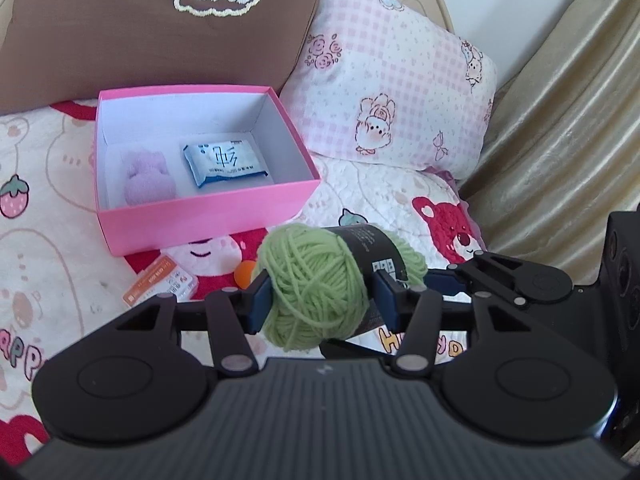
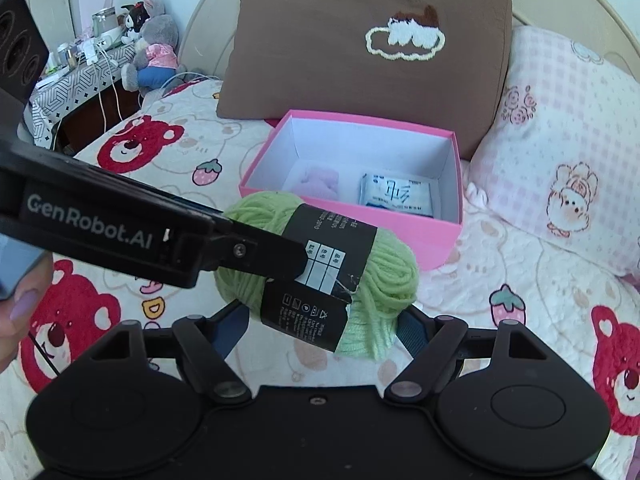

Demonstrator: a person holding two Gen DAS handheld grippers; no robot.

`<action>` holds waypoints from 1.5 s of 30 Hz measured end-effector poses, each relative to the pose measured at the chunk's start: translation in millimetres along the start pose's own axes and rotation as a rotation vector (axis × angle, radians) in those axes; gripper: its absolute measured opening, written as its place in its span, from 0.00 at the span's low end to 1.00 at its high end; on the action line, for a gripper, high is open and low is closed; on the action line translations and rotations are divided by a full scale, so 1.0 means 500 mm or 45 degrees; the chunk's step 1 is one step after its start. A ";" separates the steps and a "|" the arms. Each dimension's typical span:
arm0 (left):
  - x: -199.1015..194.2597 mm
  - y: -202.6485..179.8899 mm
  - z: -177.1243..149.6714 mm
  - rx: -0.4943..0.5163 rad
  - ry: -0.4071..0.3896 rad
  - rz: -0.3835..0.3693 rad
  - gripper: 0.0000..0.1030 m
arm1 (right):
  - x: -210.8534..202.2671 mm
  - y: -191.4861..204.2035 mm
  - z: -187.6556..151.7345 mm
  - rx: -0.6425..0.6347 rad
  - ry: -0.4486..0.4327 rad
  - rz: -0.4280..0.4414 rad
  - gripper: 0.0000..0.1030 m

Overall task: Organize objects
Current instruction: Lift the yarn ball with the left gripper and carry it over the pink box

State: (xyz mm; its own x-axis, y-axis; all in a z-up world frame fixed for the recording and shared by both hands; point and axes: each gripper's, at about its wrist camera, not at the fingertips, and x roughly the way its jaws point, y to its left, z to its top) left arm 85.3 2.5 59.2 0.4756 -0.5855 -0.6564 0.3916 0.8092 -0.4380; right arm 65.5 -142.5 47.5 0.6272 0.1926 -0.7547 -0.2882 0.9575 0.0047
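Left wrist view shows the left gripper (image 1: 320,300) clamped on a green yarn ball (image 1: 316,280) at centre, below the pink box (image 1: 208,212), while the right gripper (image 2: 320,328) sits spread wide around the yarn.

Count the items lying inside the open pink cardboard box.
2: a fluffy lilac plush item on the box's left, a blue-and-white tissue packet on its right. The pink cardboard box near wall may hide more.

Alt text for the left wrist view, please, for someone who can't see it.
The left gripper clamps a green yarn ball with a black label, above a cartoon-print bedspread. Beyond it, an open pink box holds a lilac plush and a tissue pack, before a brown cushion.
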 end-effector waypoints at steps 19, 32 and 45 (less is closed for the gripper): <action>0.003 0.064 0.137 0.017 -0.020 0.107 0.51 | 0.056 -0.006 0.140 -0.167 -0.055 0.067 0.78; 0.044 0.122 0.230 0.042 -0.121 0.274 0.51 | 0.151 -0.036 0.248 -0.240 -0.151 0.149 0.66; 0.225 0.286 0.274 -0.134 -0.106 0.288 0.51 | 0.378 -0.088 0.323 -0.242 -0.008 0.209 0.67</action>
State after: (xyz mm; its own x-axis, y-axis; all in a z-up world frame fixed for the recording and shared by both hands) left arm 302.7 45.5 6.8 0.6064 -0.3879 -0.6941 0.1864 0.9179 -0.3502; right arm 313.5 -113.4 10.3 0.5651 0.3440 -0.7499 -0.5170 0.8560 0.0030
